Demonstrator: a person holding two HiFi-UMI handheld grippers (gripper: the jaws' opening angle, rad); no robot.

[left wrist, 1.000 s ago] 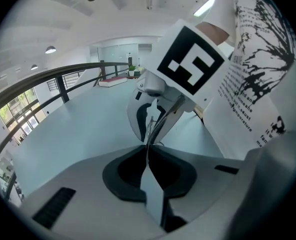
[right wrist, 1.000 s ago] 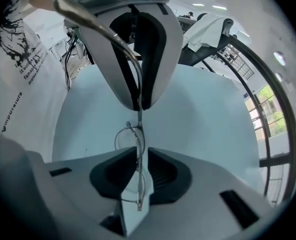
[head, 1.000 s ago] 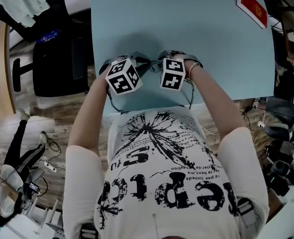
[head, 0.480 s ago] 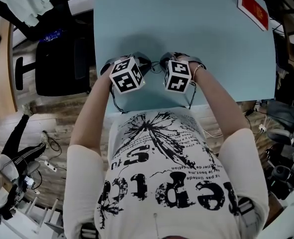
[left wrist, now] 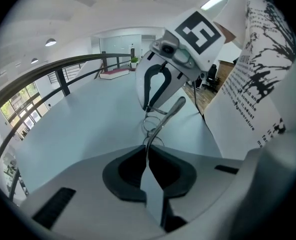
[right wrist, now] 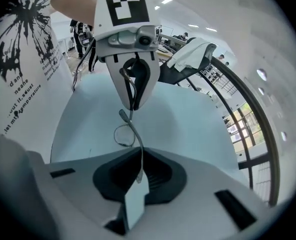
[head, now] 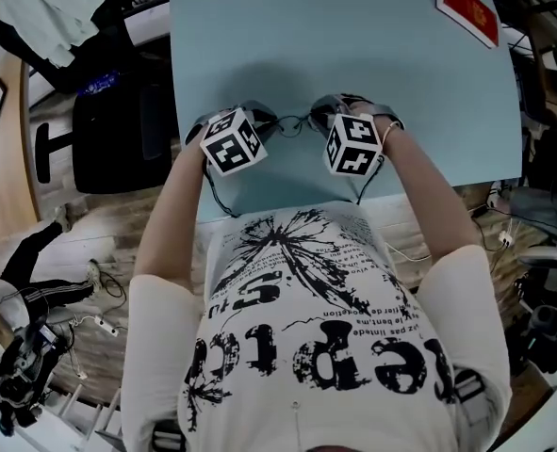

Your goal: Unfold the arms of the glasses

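Tool state: left gripper has its jaws pressed together on one thin grey arm of the glasses. That arm runs up from the pads toward the other tool. On the right gripper the jaws have just been closing, and the second arm lies between the pads, pinched.

Table: pale blue top that fills the upper half of the head view.

Shirt: white with black print, on the person, and fills the lower half of the head view.

Chair: black, just beside the table's left edge.

Red card: flat on the table's far right corner, well apart from the hands.

Glasses: held between the two grippers over the near part of the table, in front of the person's chest. Each gripper holds one arm, and the tips of the two tools face each other. One round lens rim hangs below the arm in the right gripper view. Cannot tell whether the frame touches the tabletop.
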